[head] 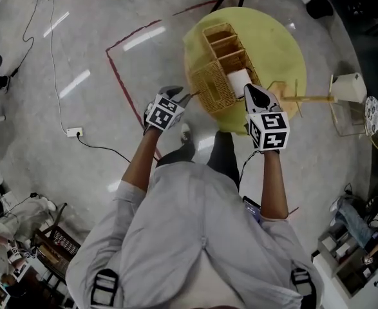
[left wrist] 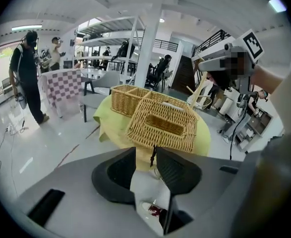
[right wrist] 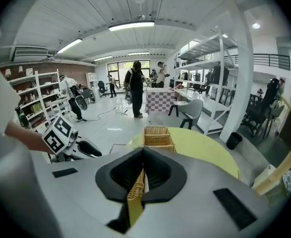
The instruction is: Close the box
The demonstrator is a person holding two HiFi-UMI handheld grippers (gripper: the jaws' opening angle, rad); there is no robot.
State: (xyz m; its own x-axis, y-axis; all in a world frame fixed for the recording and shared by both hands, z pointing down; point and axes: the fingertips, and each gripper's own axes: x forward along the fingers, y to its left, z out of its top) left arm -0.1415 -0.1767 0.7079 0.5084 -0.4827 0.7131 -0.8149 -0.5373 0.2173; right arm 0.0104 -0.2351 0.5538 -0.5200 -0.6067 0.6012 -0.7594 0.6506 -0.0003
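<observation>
A long wicker box [head: 224, 50] with several compartments lies on the round yellow table [head: 272, 37]. Its woven lid [head: 209, 85] stands tilted at the near end, beside a white thing [head: 238, 81] inside. In the left gripper view the lid [left wrist: 162, 123] faces me just beyond the left gripper [left wrist: 146, 165]. That gripper is open, with only a thin dark cord [left wrist: 153, 155] hanging in the gap. The left gripper [head: 183, 99] sits at the lid's near left corner. My right gripper [right wrist: 142, 175] is shut on a wicker edge [right wrist: 134, 192] at the box's near right side [head: 253, 90].
A wooden stand with a white shade [head: 349, 87] and a long stick [head: 311, 98] is at the table's right. Red tape lines [head: 121, 82] and a power strip with cable [head: 74, 132] lie on the floor at left. People [left wrist: 27, 73] stand farther off.
</observation>
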